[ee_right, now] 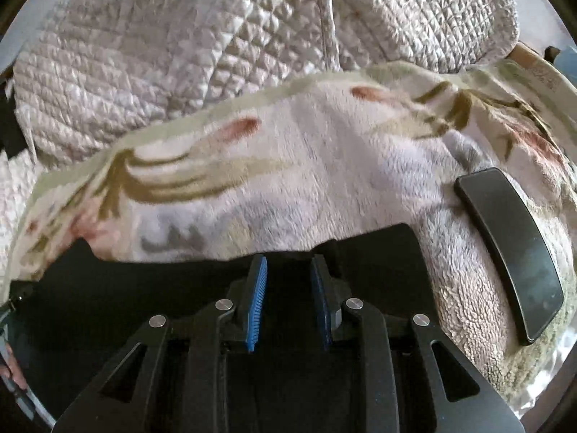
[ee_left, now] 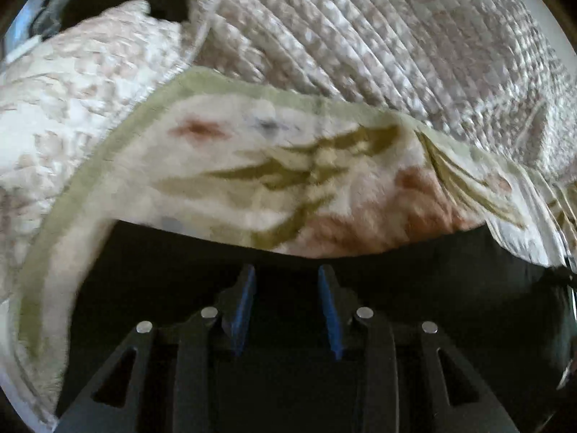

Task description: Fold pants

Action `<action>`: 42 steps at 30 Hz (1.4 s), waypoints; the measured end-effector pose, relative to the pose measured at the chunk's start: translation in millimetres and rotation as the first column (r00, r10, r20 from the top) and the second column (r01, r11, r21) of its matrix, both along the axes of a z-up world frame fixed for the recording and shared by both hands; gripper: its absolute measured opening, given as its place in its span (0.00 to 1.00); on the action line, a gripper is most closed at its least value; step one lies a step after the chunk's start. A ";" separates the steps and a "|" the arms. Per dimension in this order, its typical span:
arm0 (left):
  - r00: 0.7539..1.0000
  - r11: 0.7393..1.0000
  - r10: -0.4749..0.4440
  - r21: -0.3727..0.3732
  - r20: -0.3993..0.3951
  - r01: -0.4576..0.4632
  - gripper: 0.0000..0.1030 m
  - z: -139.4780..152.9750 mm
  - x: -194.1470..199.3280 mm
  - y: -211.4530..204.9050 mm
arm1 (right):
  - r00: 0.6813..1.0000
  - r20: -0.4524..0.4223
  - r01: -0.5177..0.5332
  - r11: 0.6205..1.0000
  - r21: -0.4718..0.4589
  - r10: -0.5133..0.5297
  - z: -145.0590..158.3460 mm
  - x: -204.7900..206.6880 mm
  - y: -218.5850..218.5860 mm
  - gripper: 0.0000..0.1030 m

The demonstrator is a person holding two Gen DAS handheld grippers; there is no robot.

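The black pants (ee_left: 432,281) lie on a floral fleece blanket (ee_left: 252,151) on a bed, filling the lower part of both views. In the left wrist view my left gripper (ee_left: 286,278) hangs just over the black cloth with a gap between its blue pads (ee_left: 243,306); whether cloth is between them is hard to see. In the right wrist view the pants (ee_right: 108,281) spread under my right gripper (ee_right: 288,267), near their far edge. Its jaws also stand apart, with dark cloth showing between the blue pads (ee_right: 256,299).
A dark phone (ee_right: 512,252) lies on the blanket to the right of the right gripper. A quilted pale bedspread (ee_right: 180,47) covers the bed beyond the blanket, also seen in the left wrist view (ee_left: 396,36). A pillow (ee_left: 72,90) lies at left.
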State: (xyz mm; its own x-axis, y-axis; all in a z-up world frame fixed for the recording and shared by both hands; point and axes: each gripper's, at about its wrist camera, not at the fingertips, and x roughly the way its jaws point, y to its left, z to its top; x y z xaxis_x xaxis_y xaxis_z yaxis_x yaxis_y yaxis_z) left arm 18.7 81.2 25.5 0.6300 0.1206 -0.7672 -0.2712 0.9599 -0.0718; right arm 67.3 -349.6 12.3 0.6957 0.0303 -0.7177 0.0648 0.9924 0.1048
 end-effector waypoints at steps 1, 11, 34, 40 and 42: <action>1.000 1.000 0.025 0.014 0.009 -0.026 0.38 2.4 -2.0 5.7 | 1.000 -0.010 0.007 1.000 -0.003 -0.007 -2.1 1.7 -1.3 0.26; 0.995 0.996 0.086 -0.014 0.052 -0.085 0.41 9.1 -28.4 31.0 | 0.998 0.046 -0.045 0.998 0.044 0.043 3.9 -14.9 7.5 0.39; 0.997 0.999 0.048 0.010 0.064 -0.049 0.47 6.1 -89.1 8.3 | 0.936 0.105 -0.331 0.942 -0.051 0.335 -4.2 -85.6 79.7 0.39; 0.998 1.000 0.013 -0.002 0.063 -0.013 0.47 6.1 -99.3 -2.7 | 0.904 0.096 -0.415 0.909 -0.043 0.417 -10.7 -98.3 102.0 0.39; 0.998 1.000 -0.011 0.001 0.067 0.011 0.47 6.3 -102.1 -11.0 | 0.889 0.093 -0.444 0.894 -0.057 0.448 -12.5 -103.6 111.9 0.39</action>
